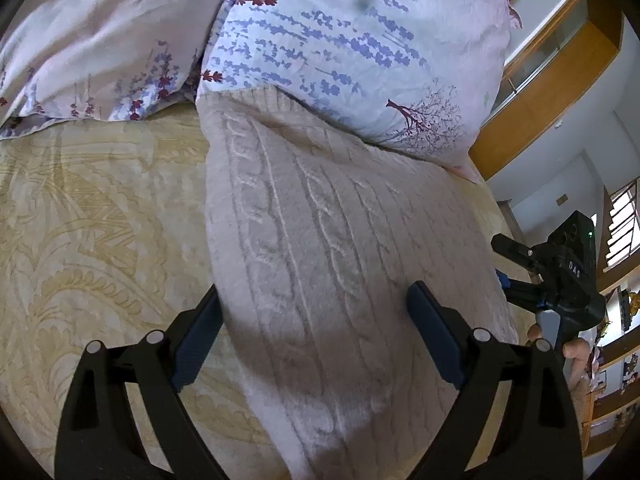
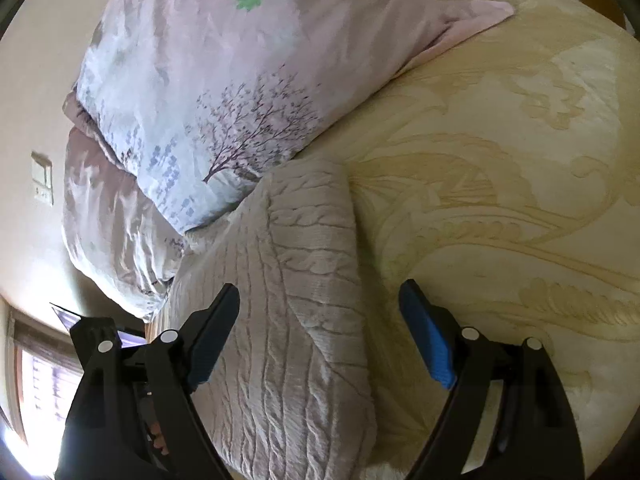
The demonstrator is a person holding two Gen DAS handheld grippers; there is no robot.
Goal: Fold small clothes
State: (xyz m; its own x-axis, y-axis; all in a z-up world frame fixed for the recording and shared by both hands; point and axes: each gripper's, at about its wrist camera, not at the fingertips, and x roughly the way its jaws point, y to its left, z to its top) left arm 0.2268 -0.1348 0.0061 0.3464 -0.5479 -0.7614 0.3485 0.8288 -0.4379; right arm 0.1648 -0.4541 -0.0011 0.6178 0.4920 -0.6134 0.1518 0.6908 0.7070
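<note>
cream bedspread [image 1: 100,220], floral pillows [image 1: 340,40], wooden shelving [image 1: 560,92], bright window [image 2: 44,392].

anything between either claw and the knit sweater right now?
Nothing visible. The cable-knit sweater lies folded on the cream bedspread, directly between the open fingers of the left claw and the right claw. Only the floral pillow crowds it, overlapping the sweater's far end.

Cream bedspread [image 1: 100,208] with a leafy embossed pattern, floral pillow [image 1: 352,48] printed with lavender sprigs and a tree, rumpled pink duvet [image 1: 100,40] beside it, wooden shelving [image 1: 560,92], wall switch [image 2: 43,178]
</note>
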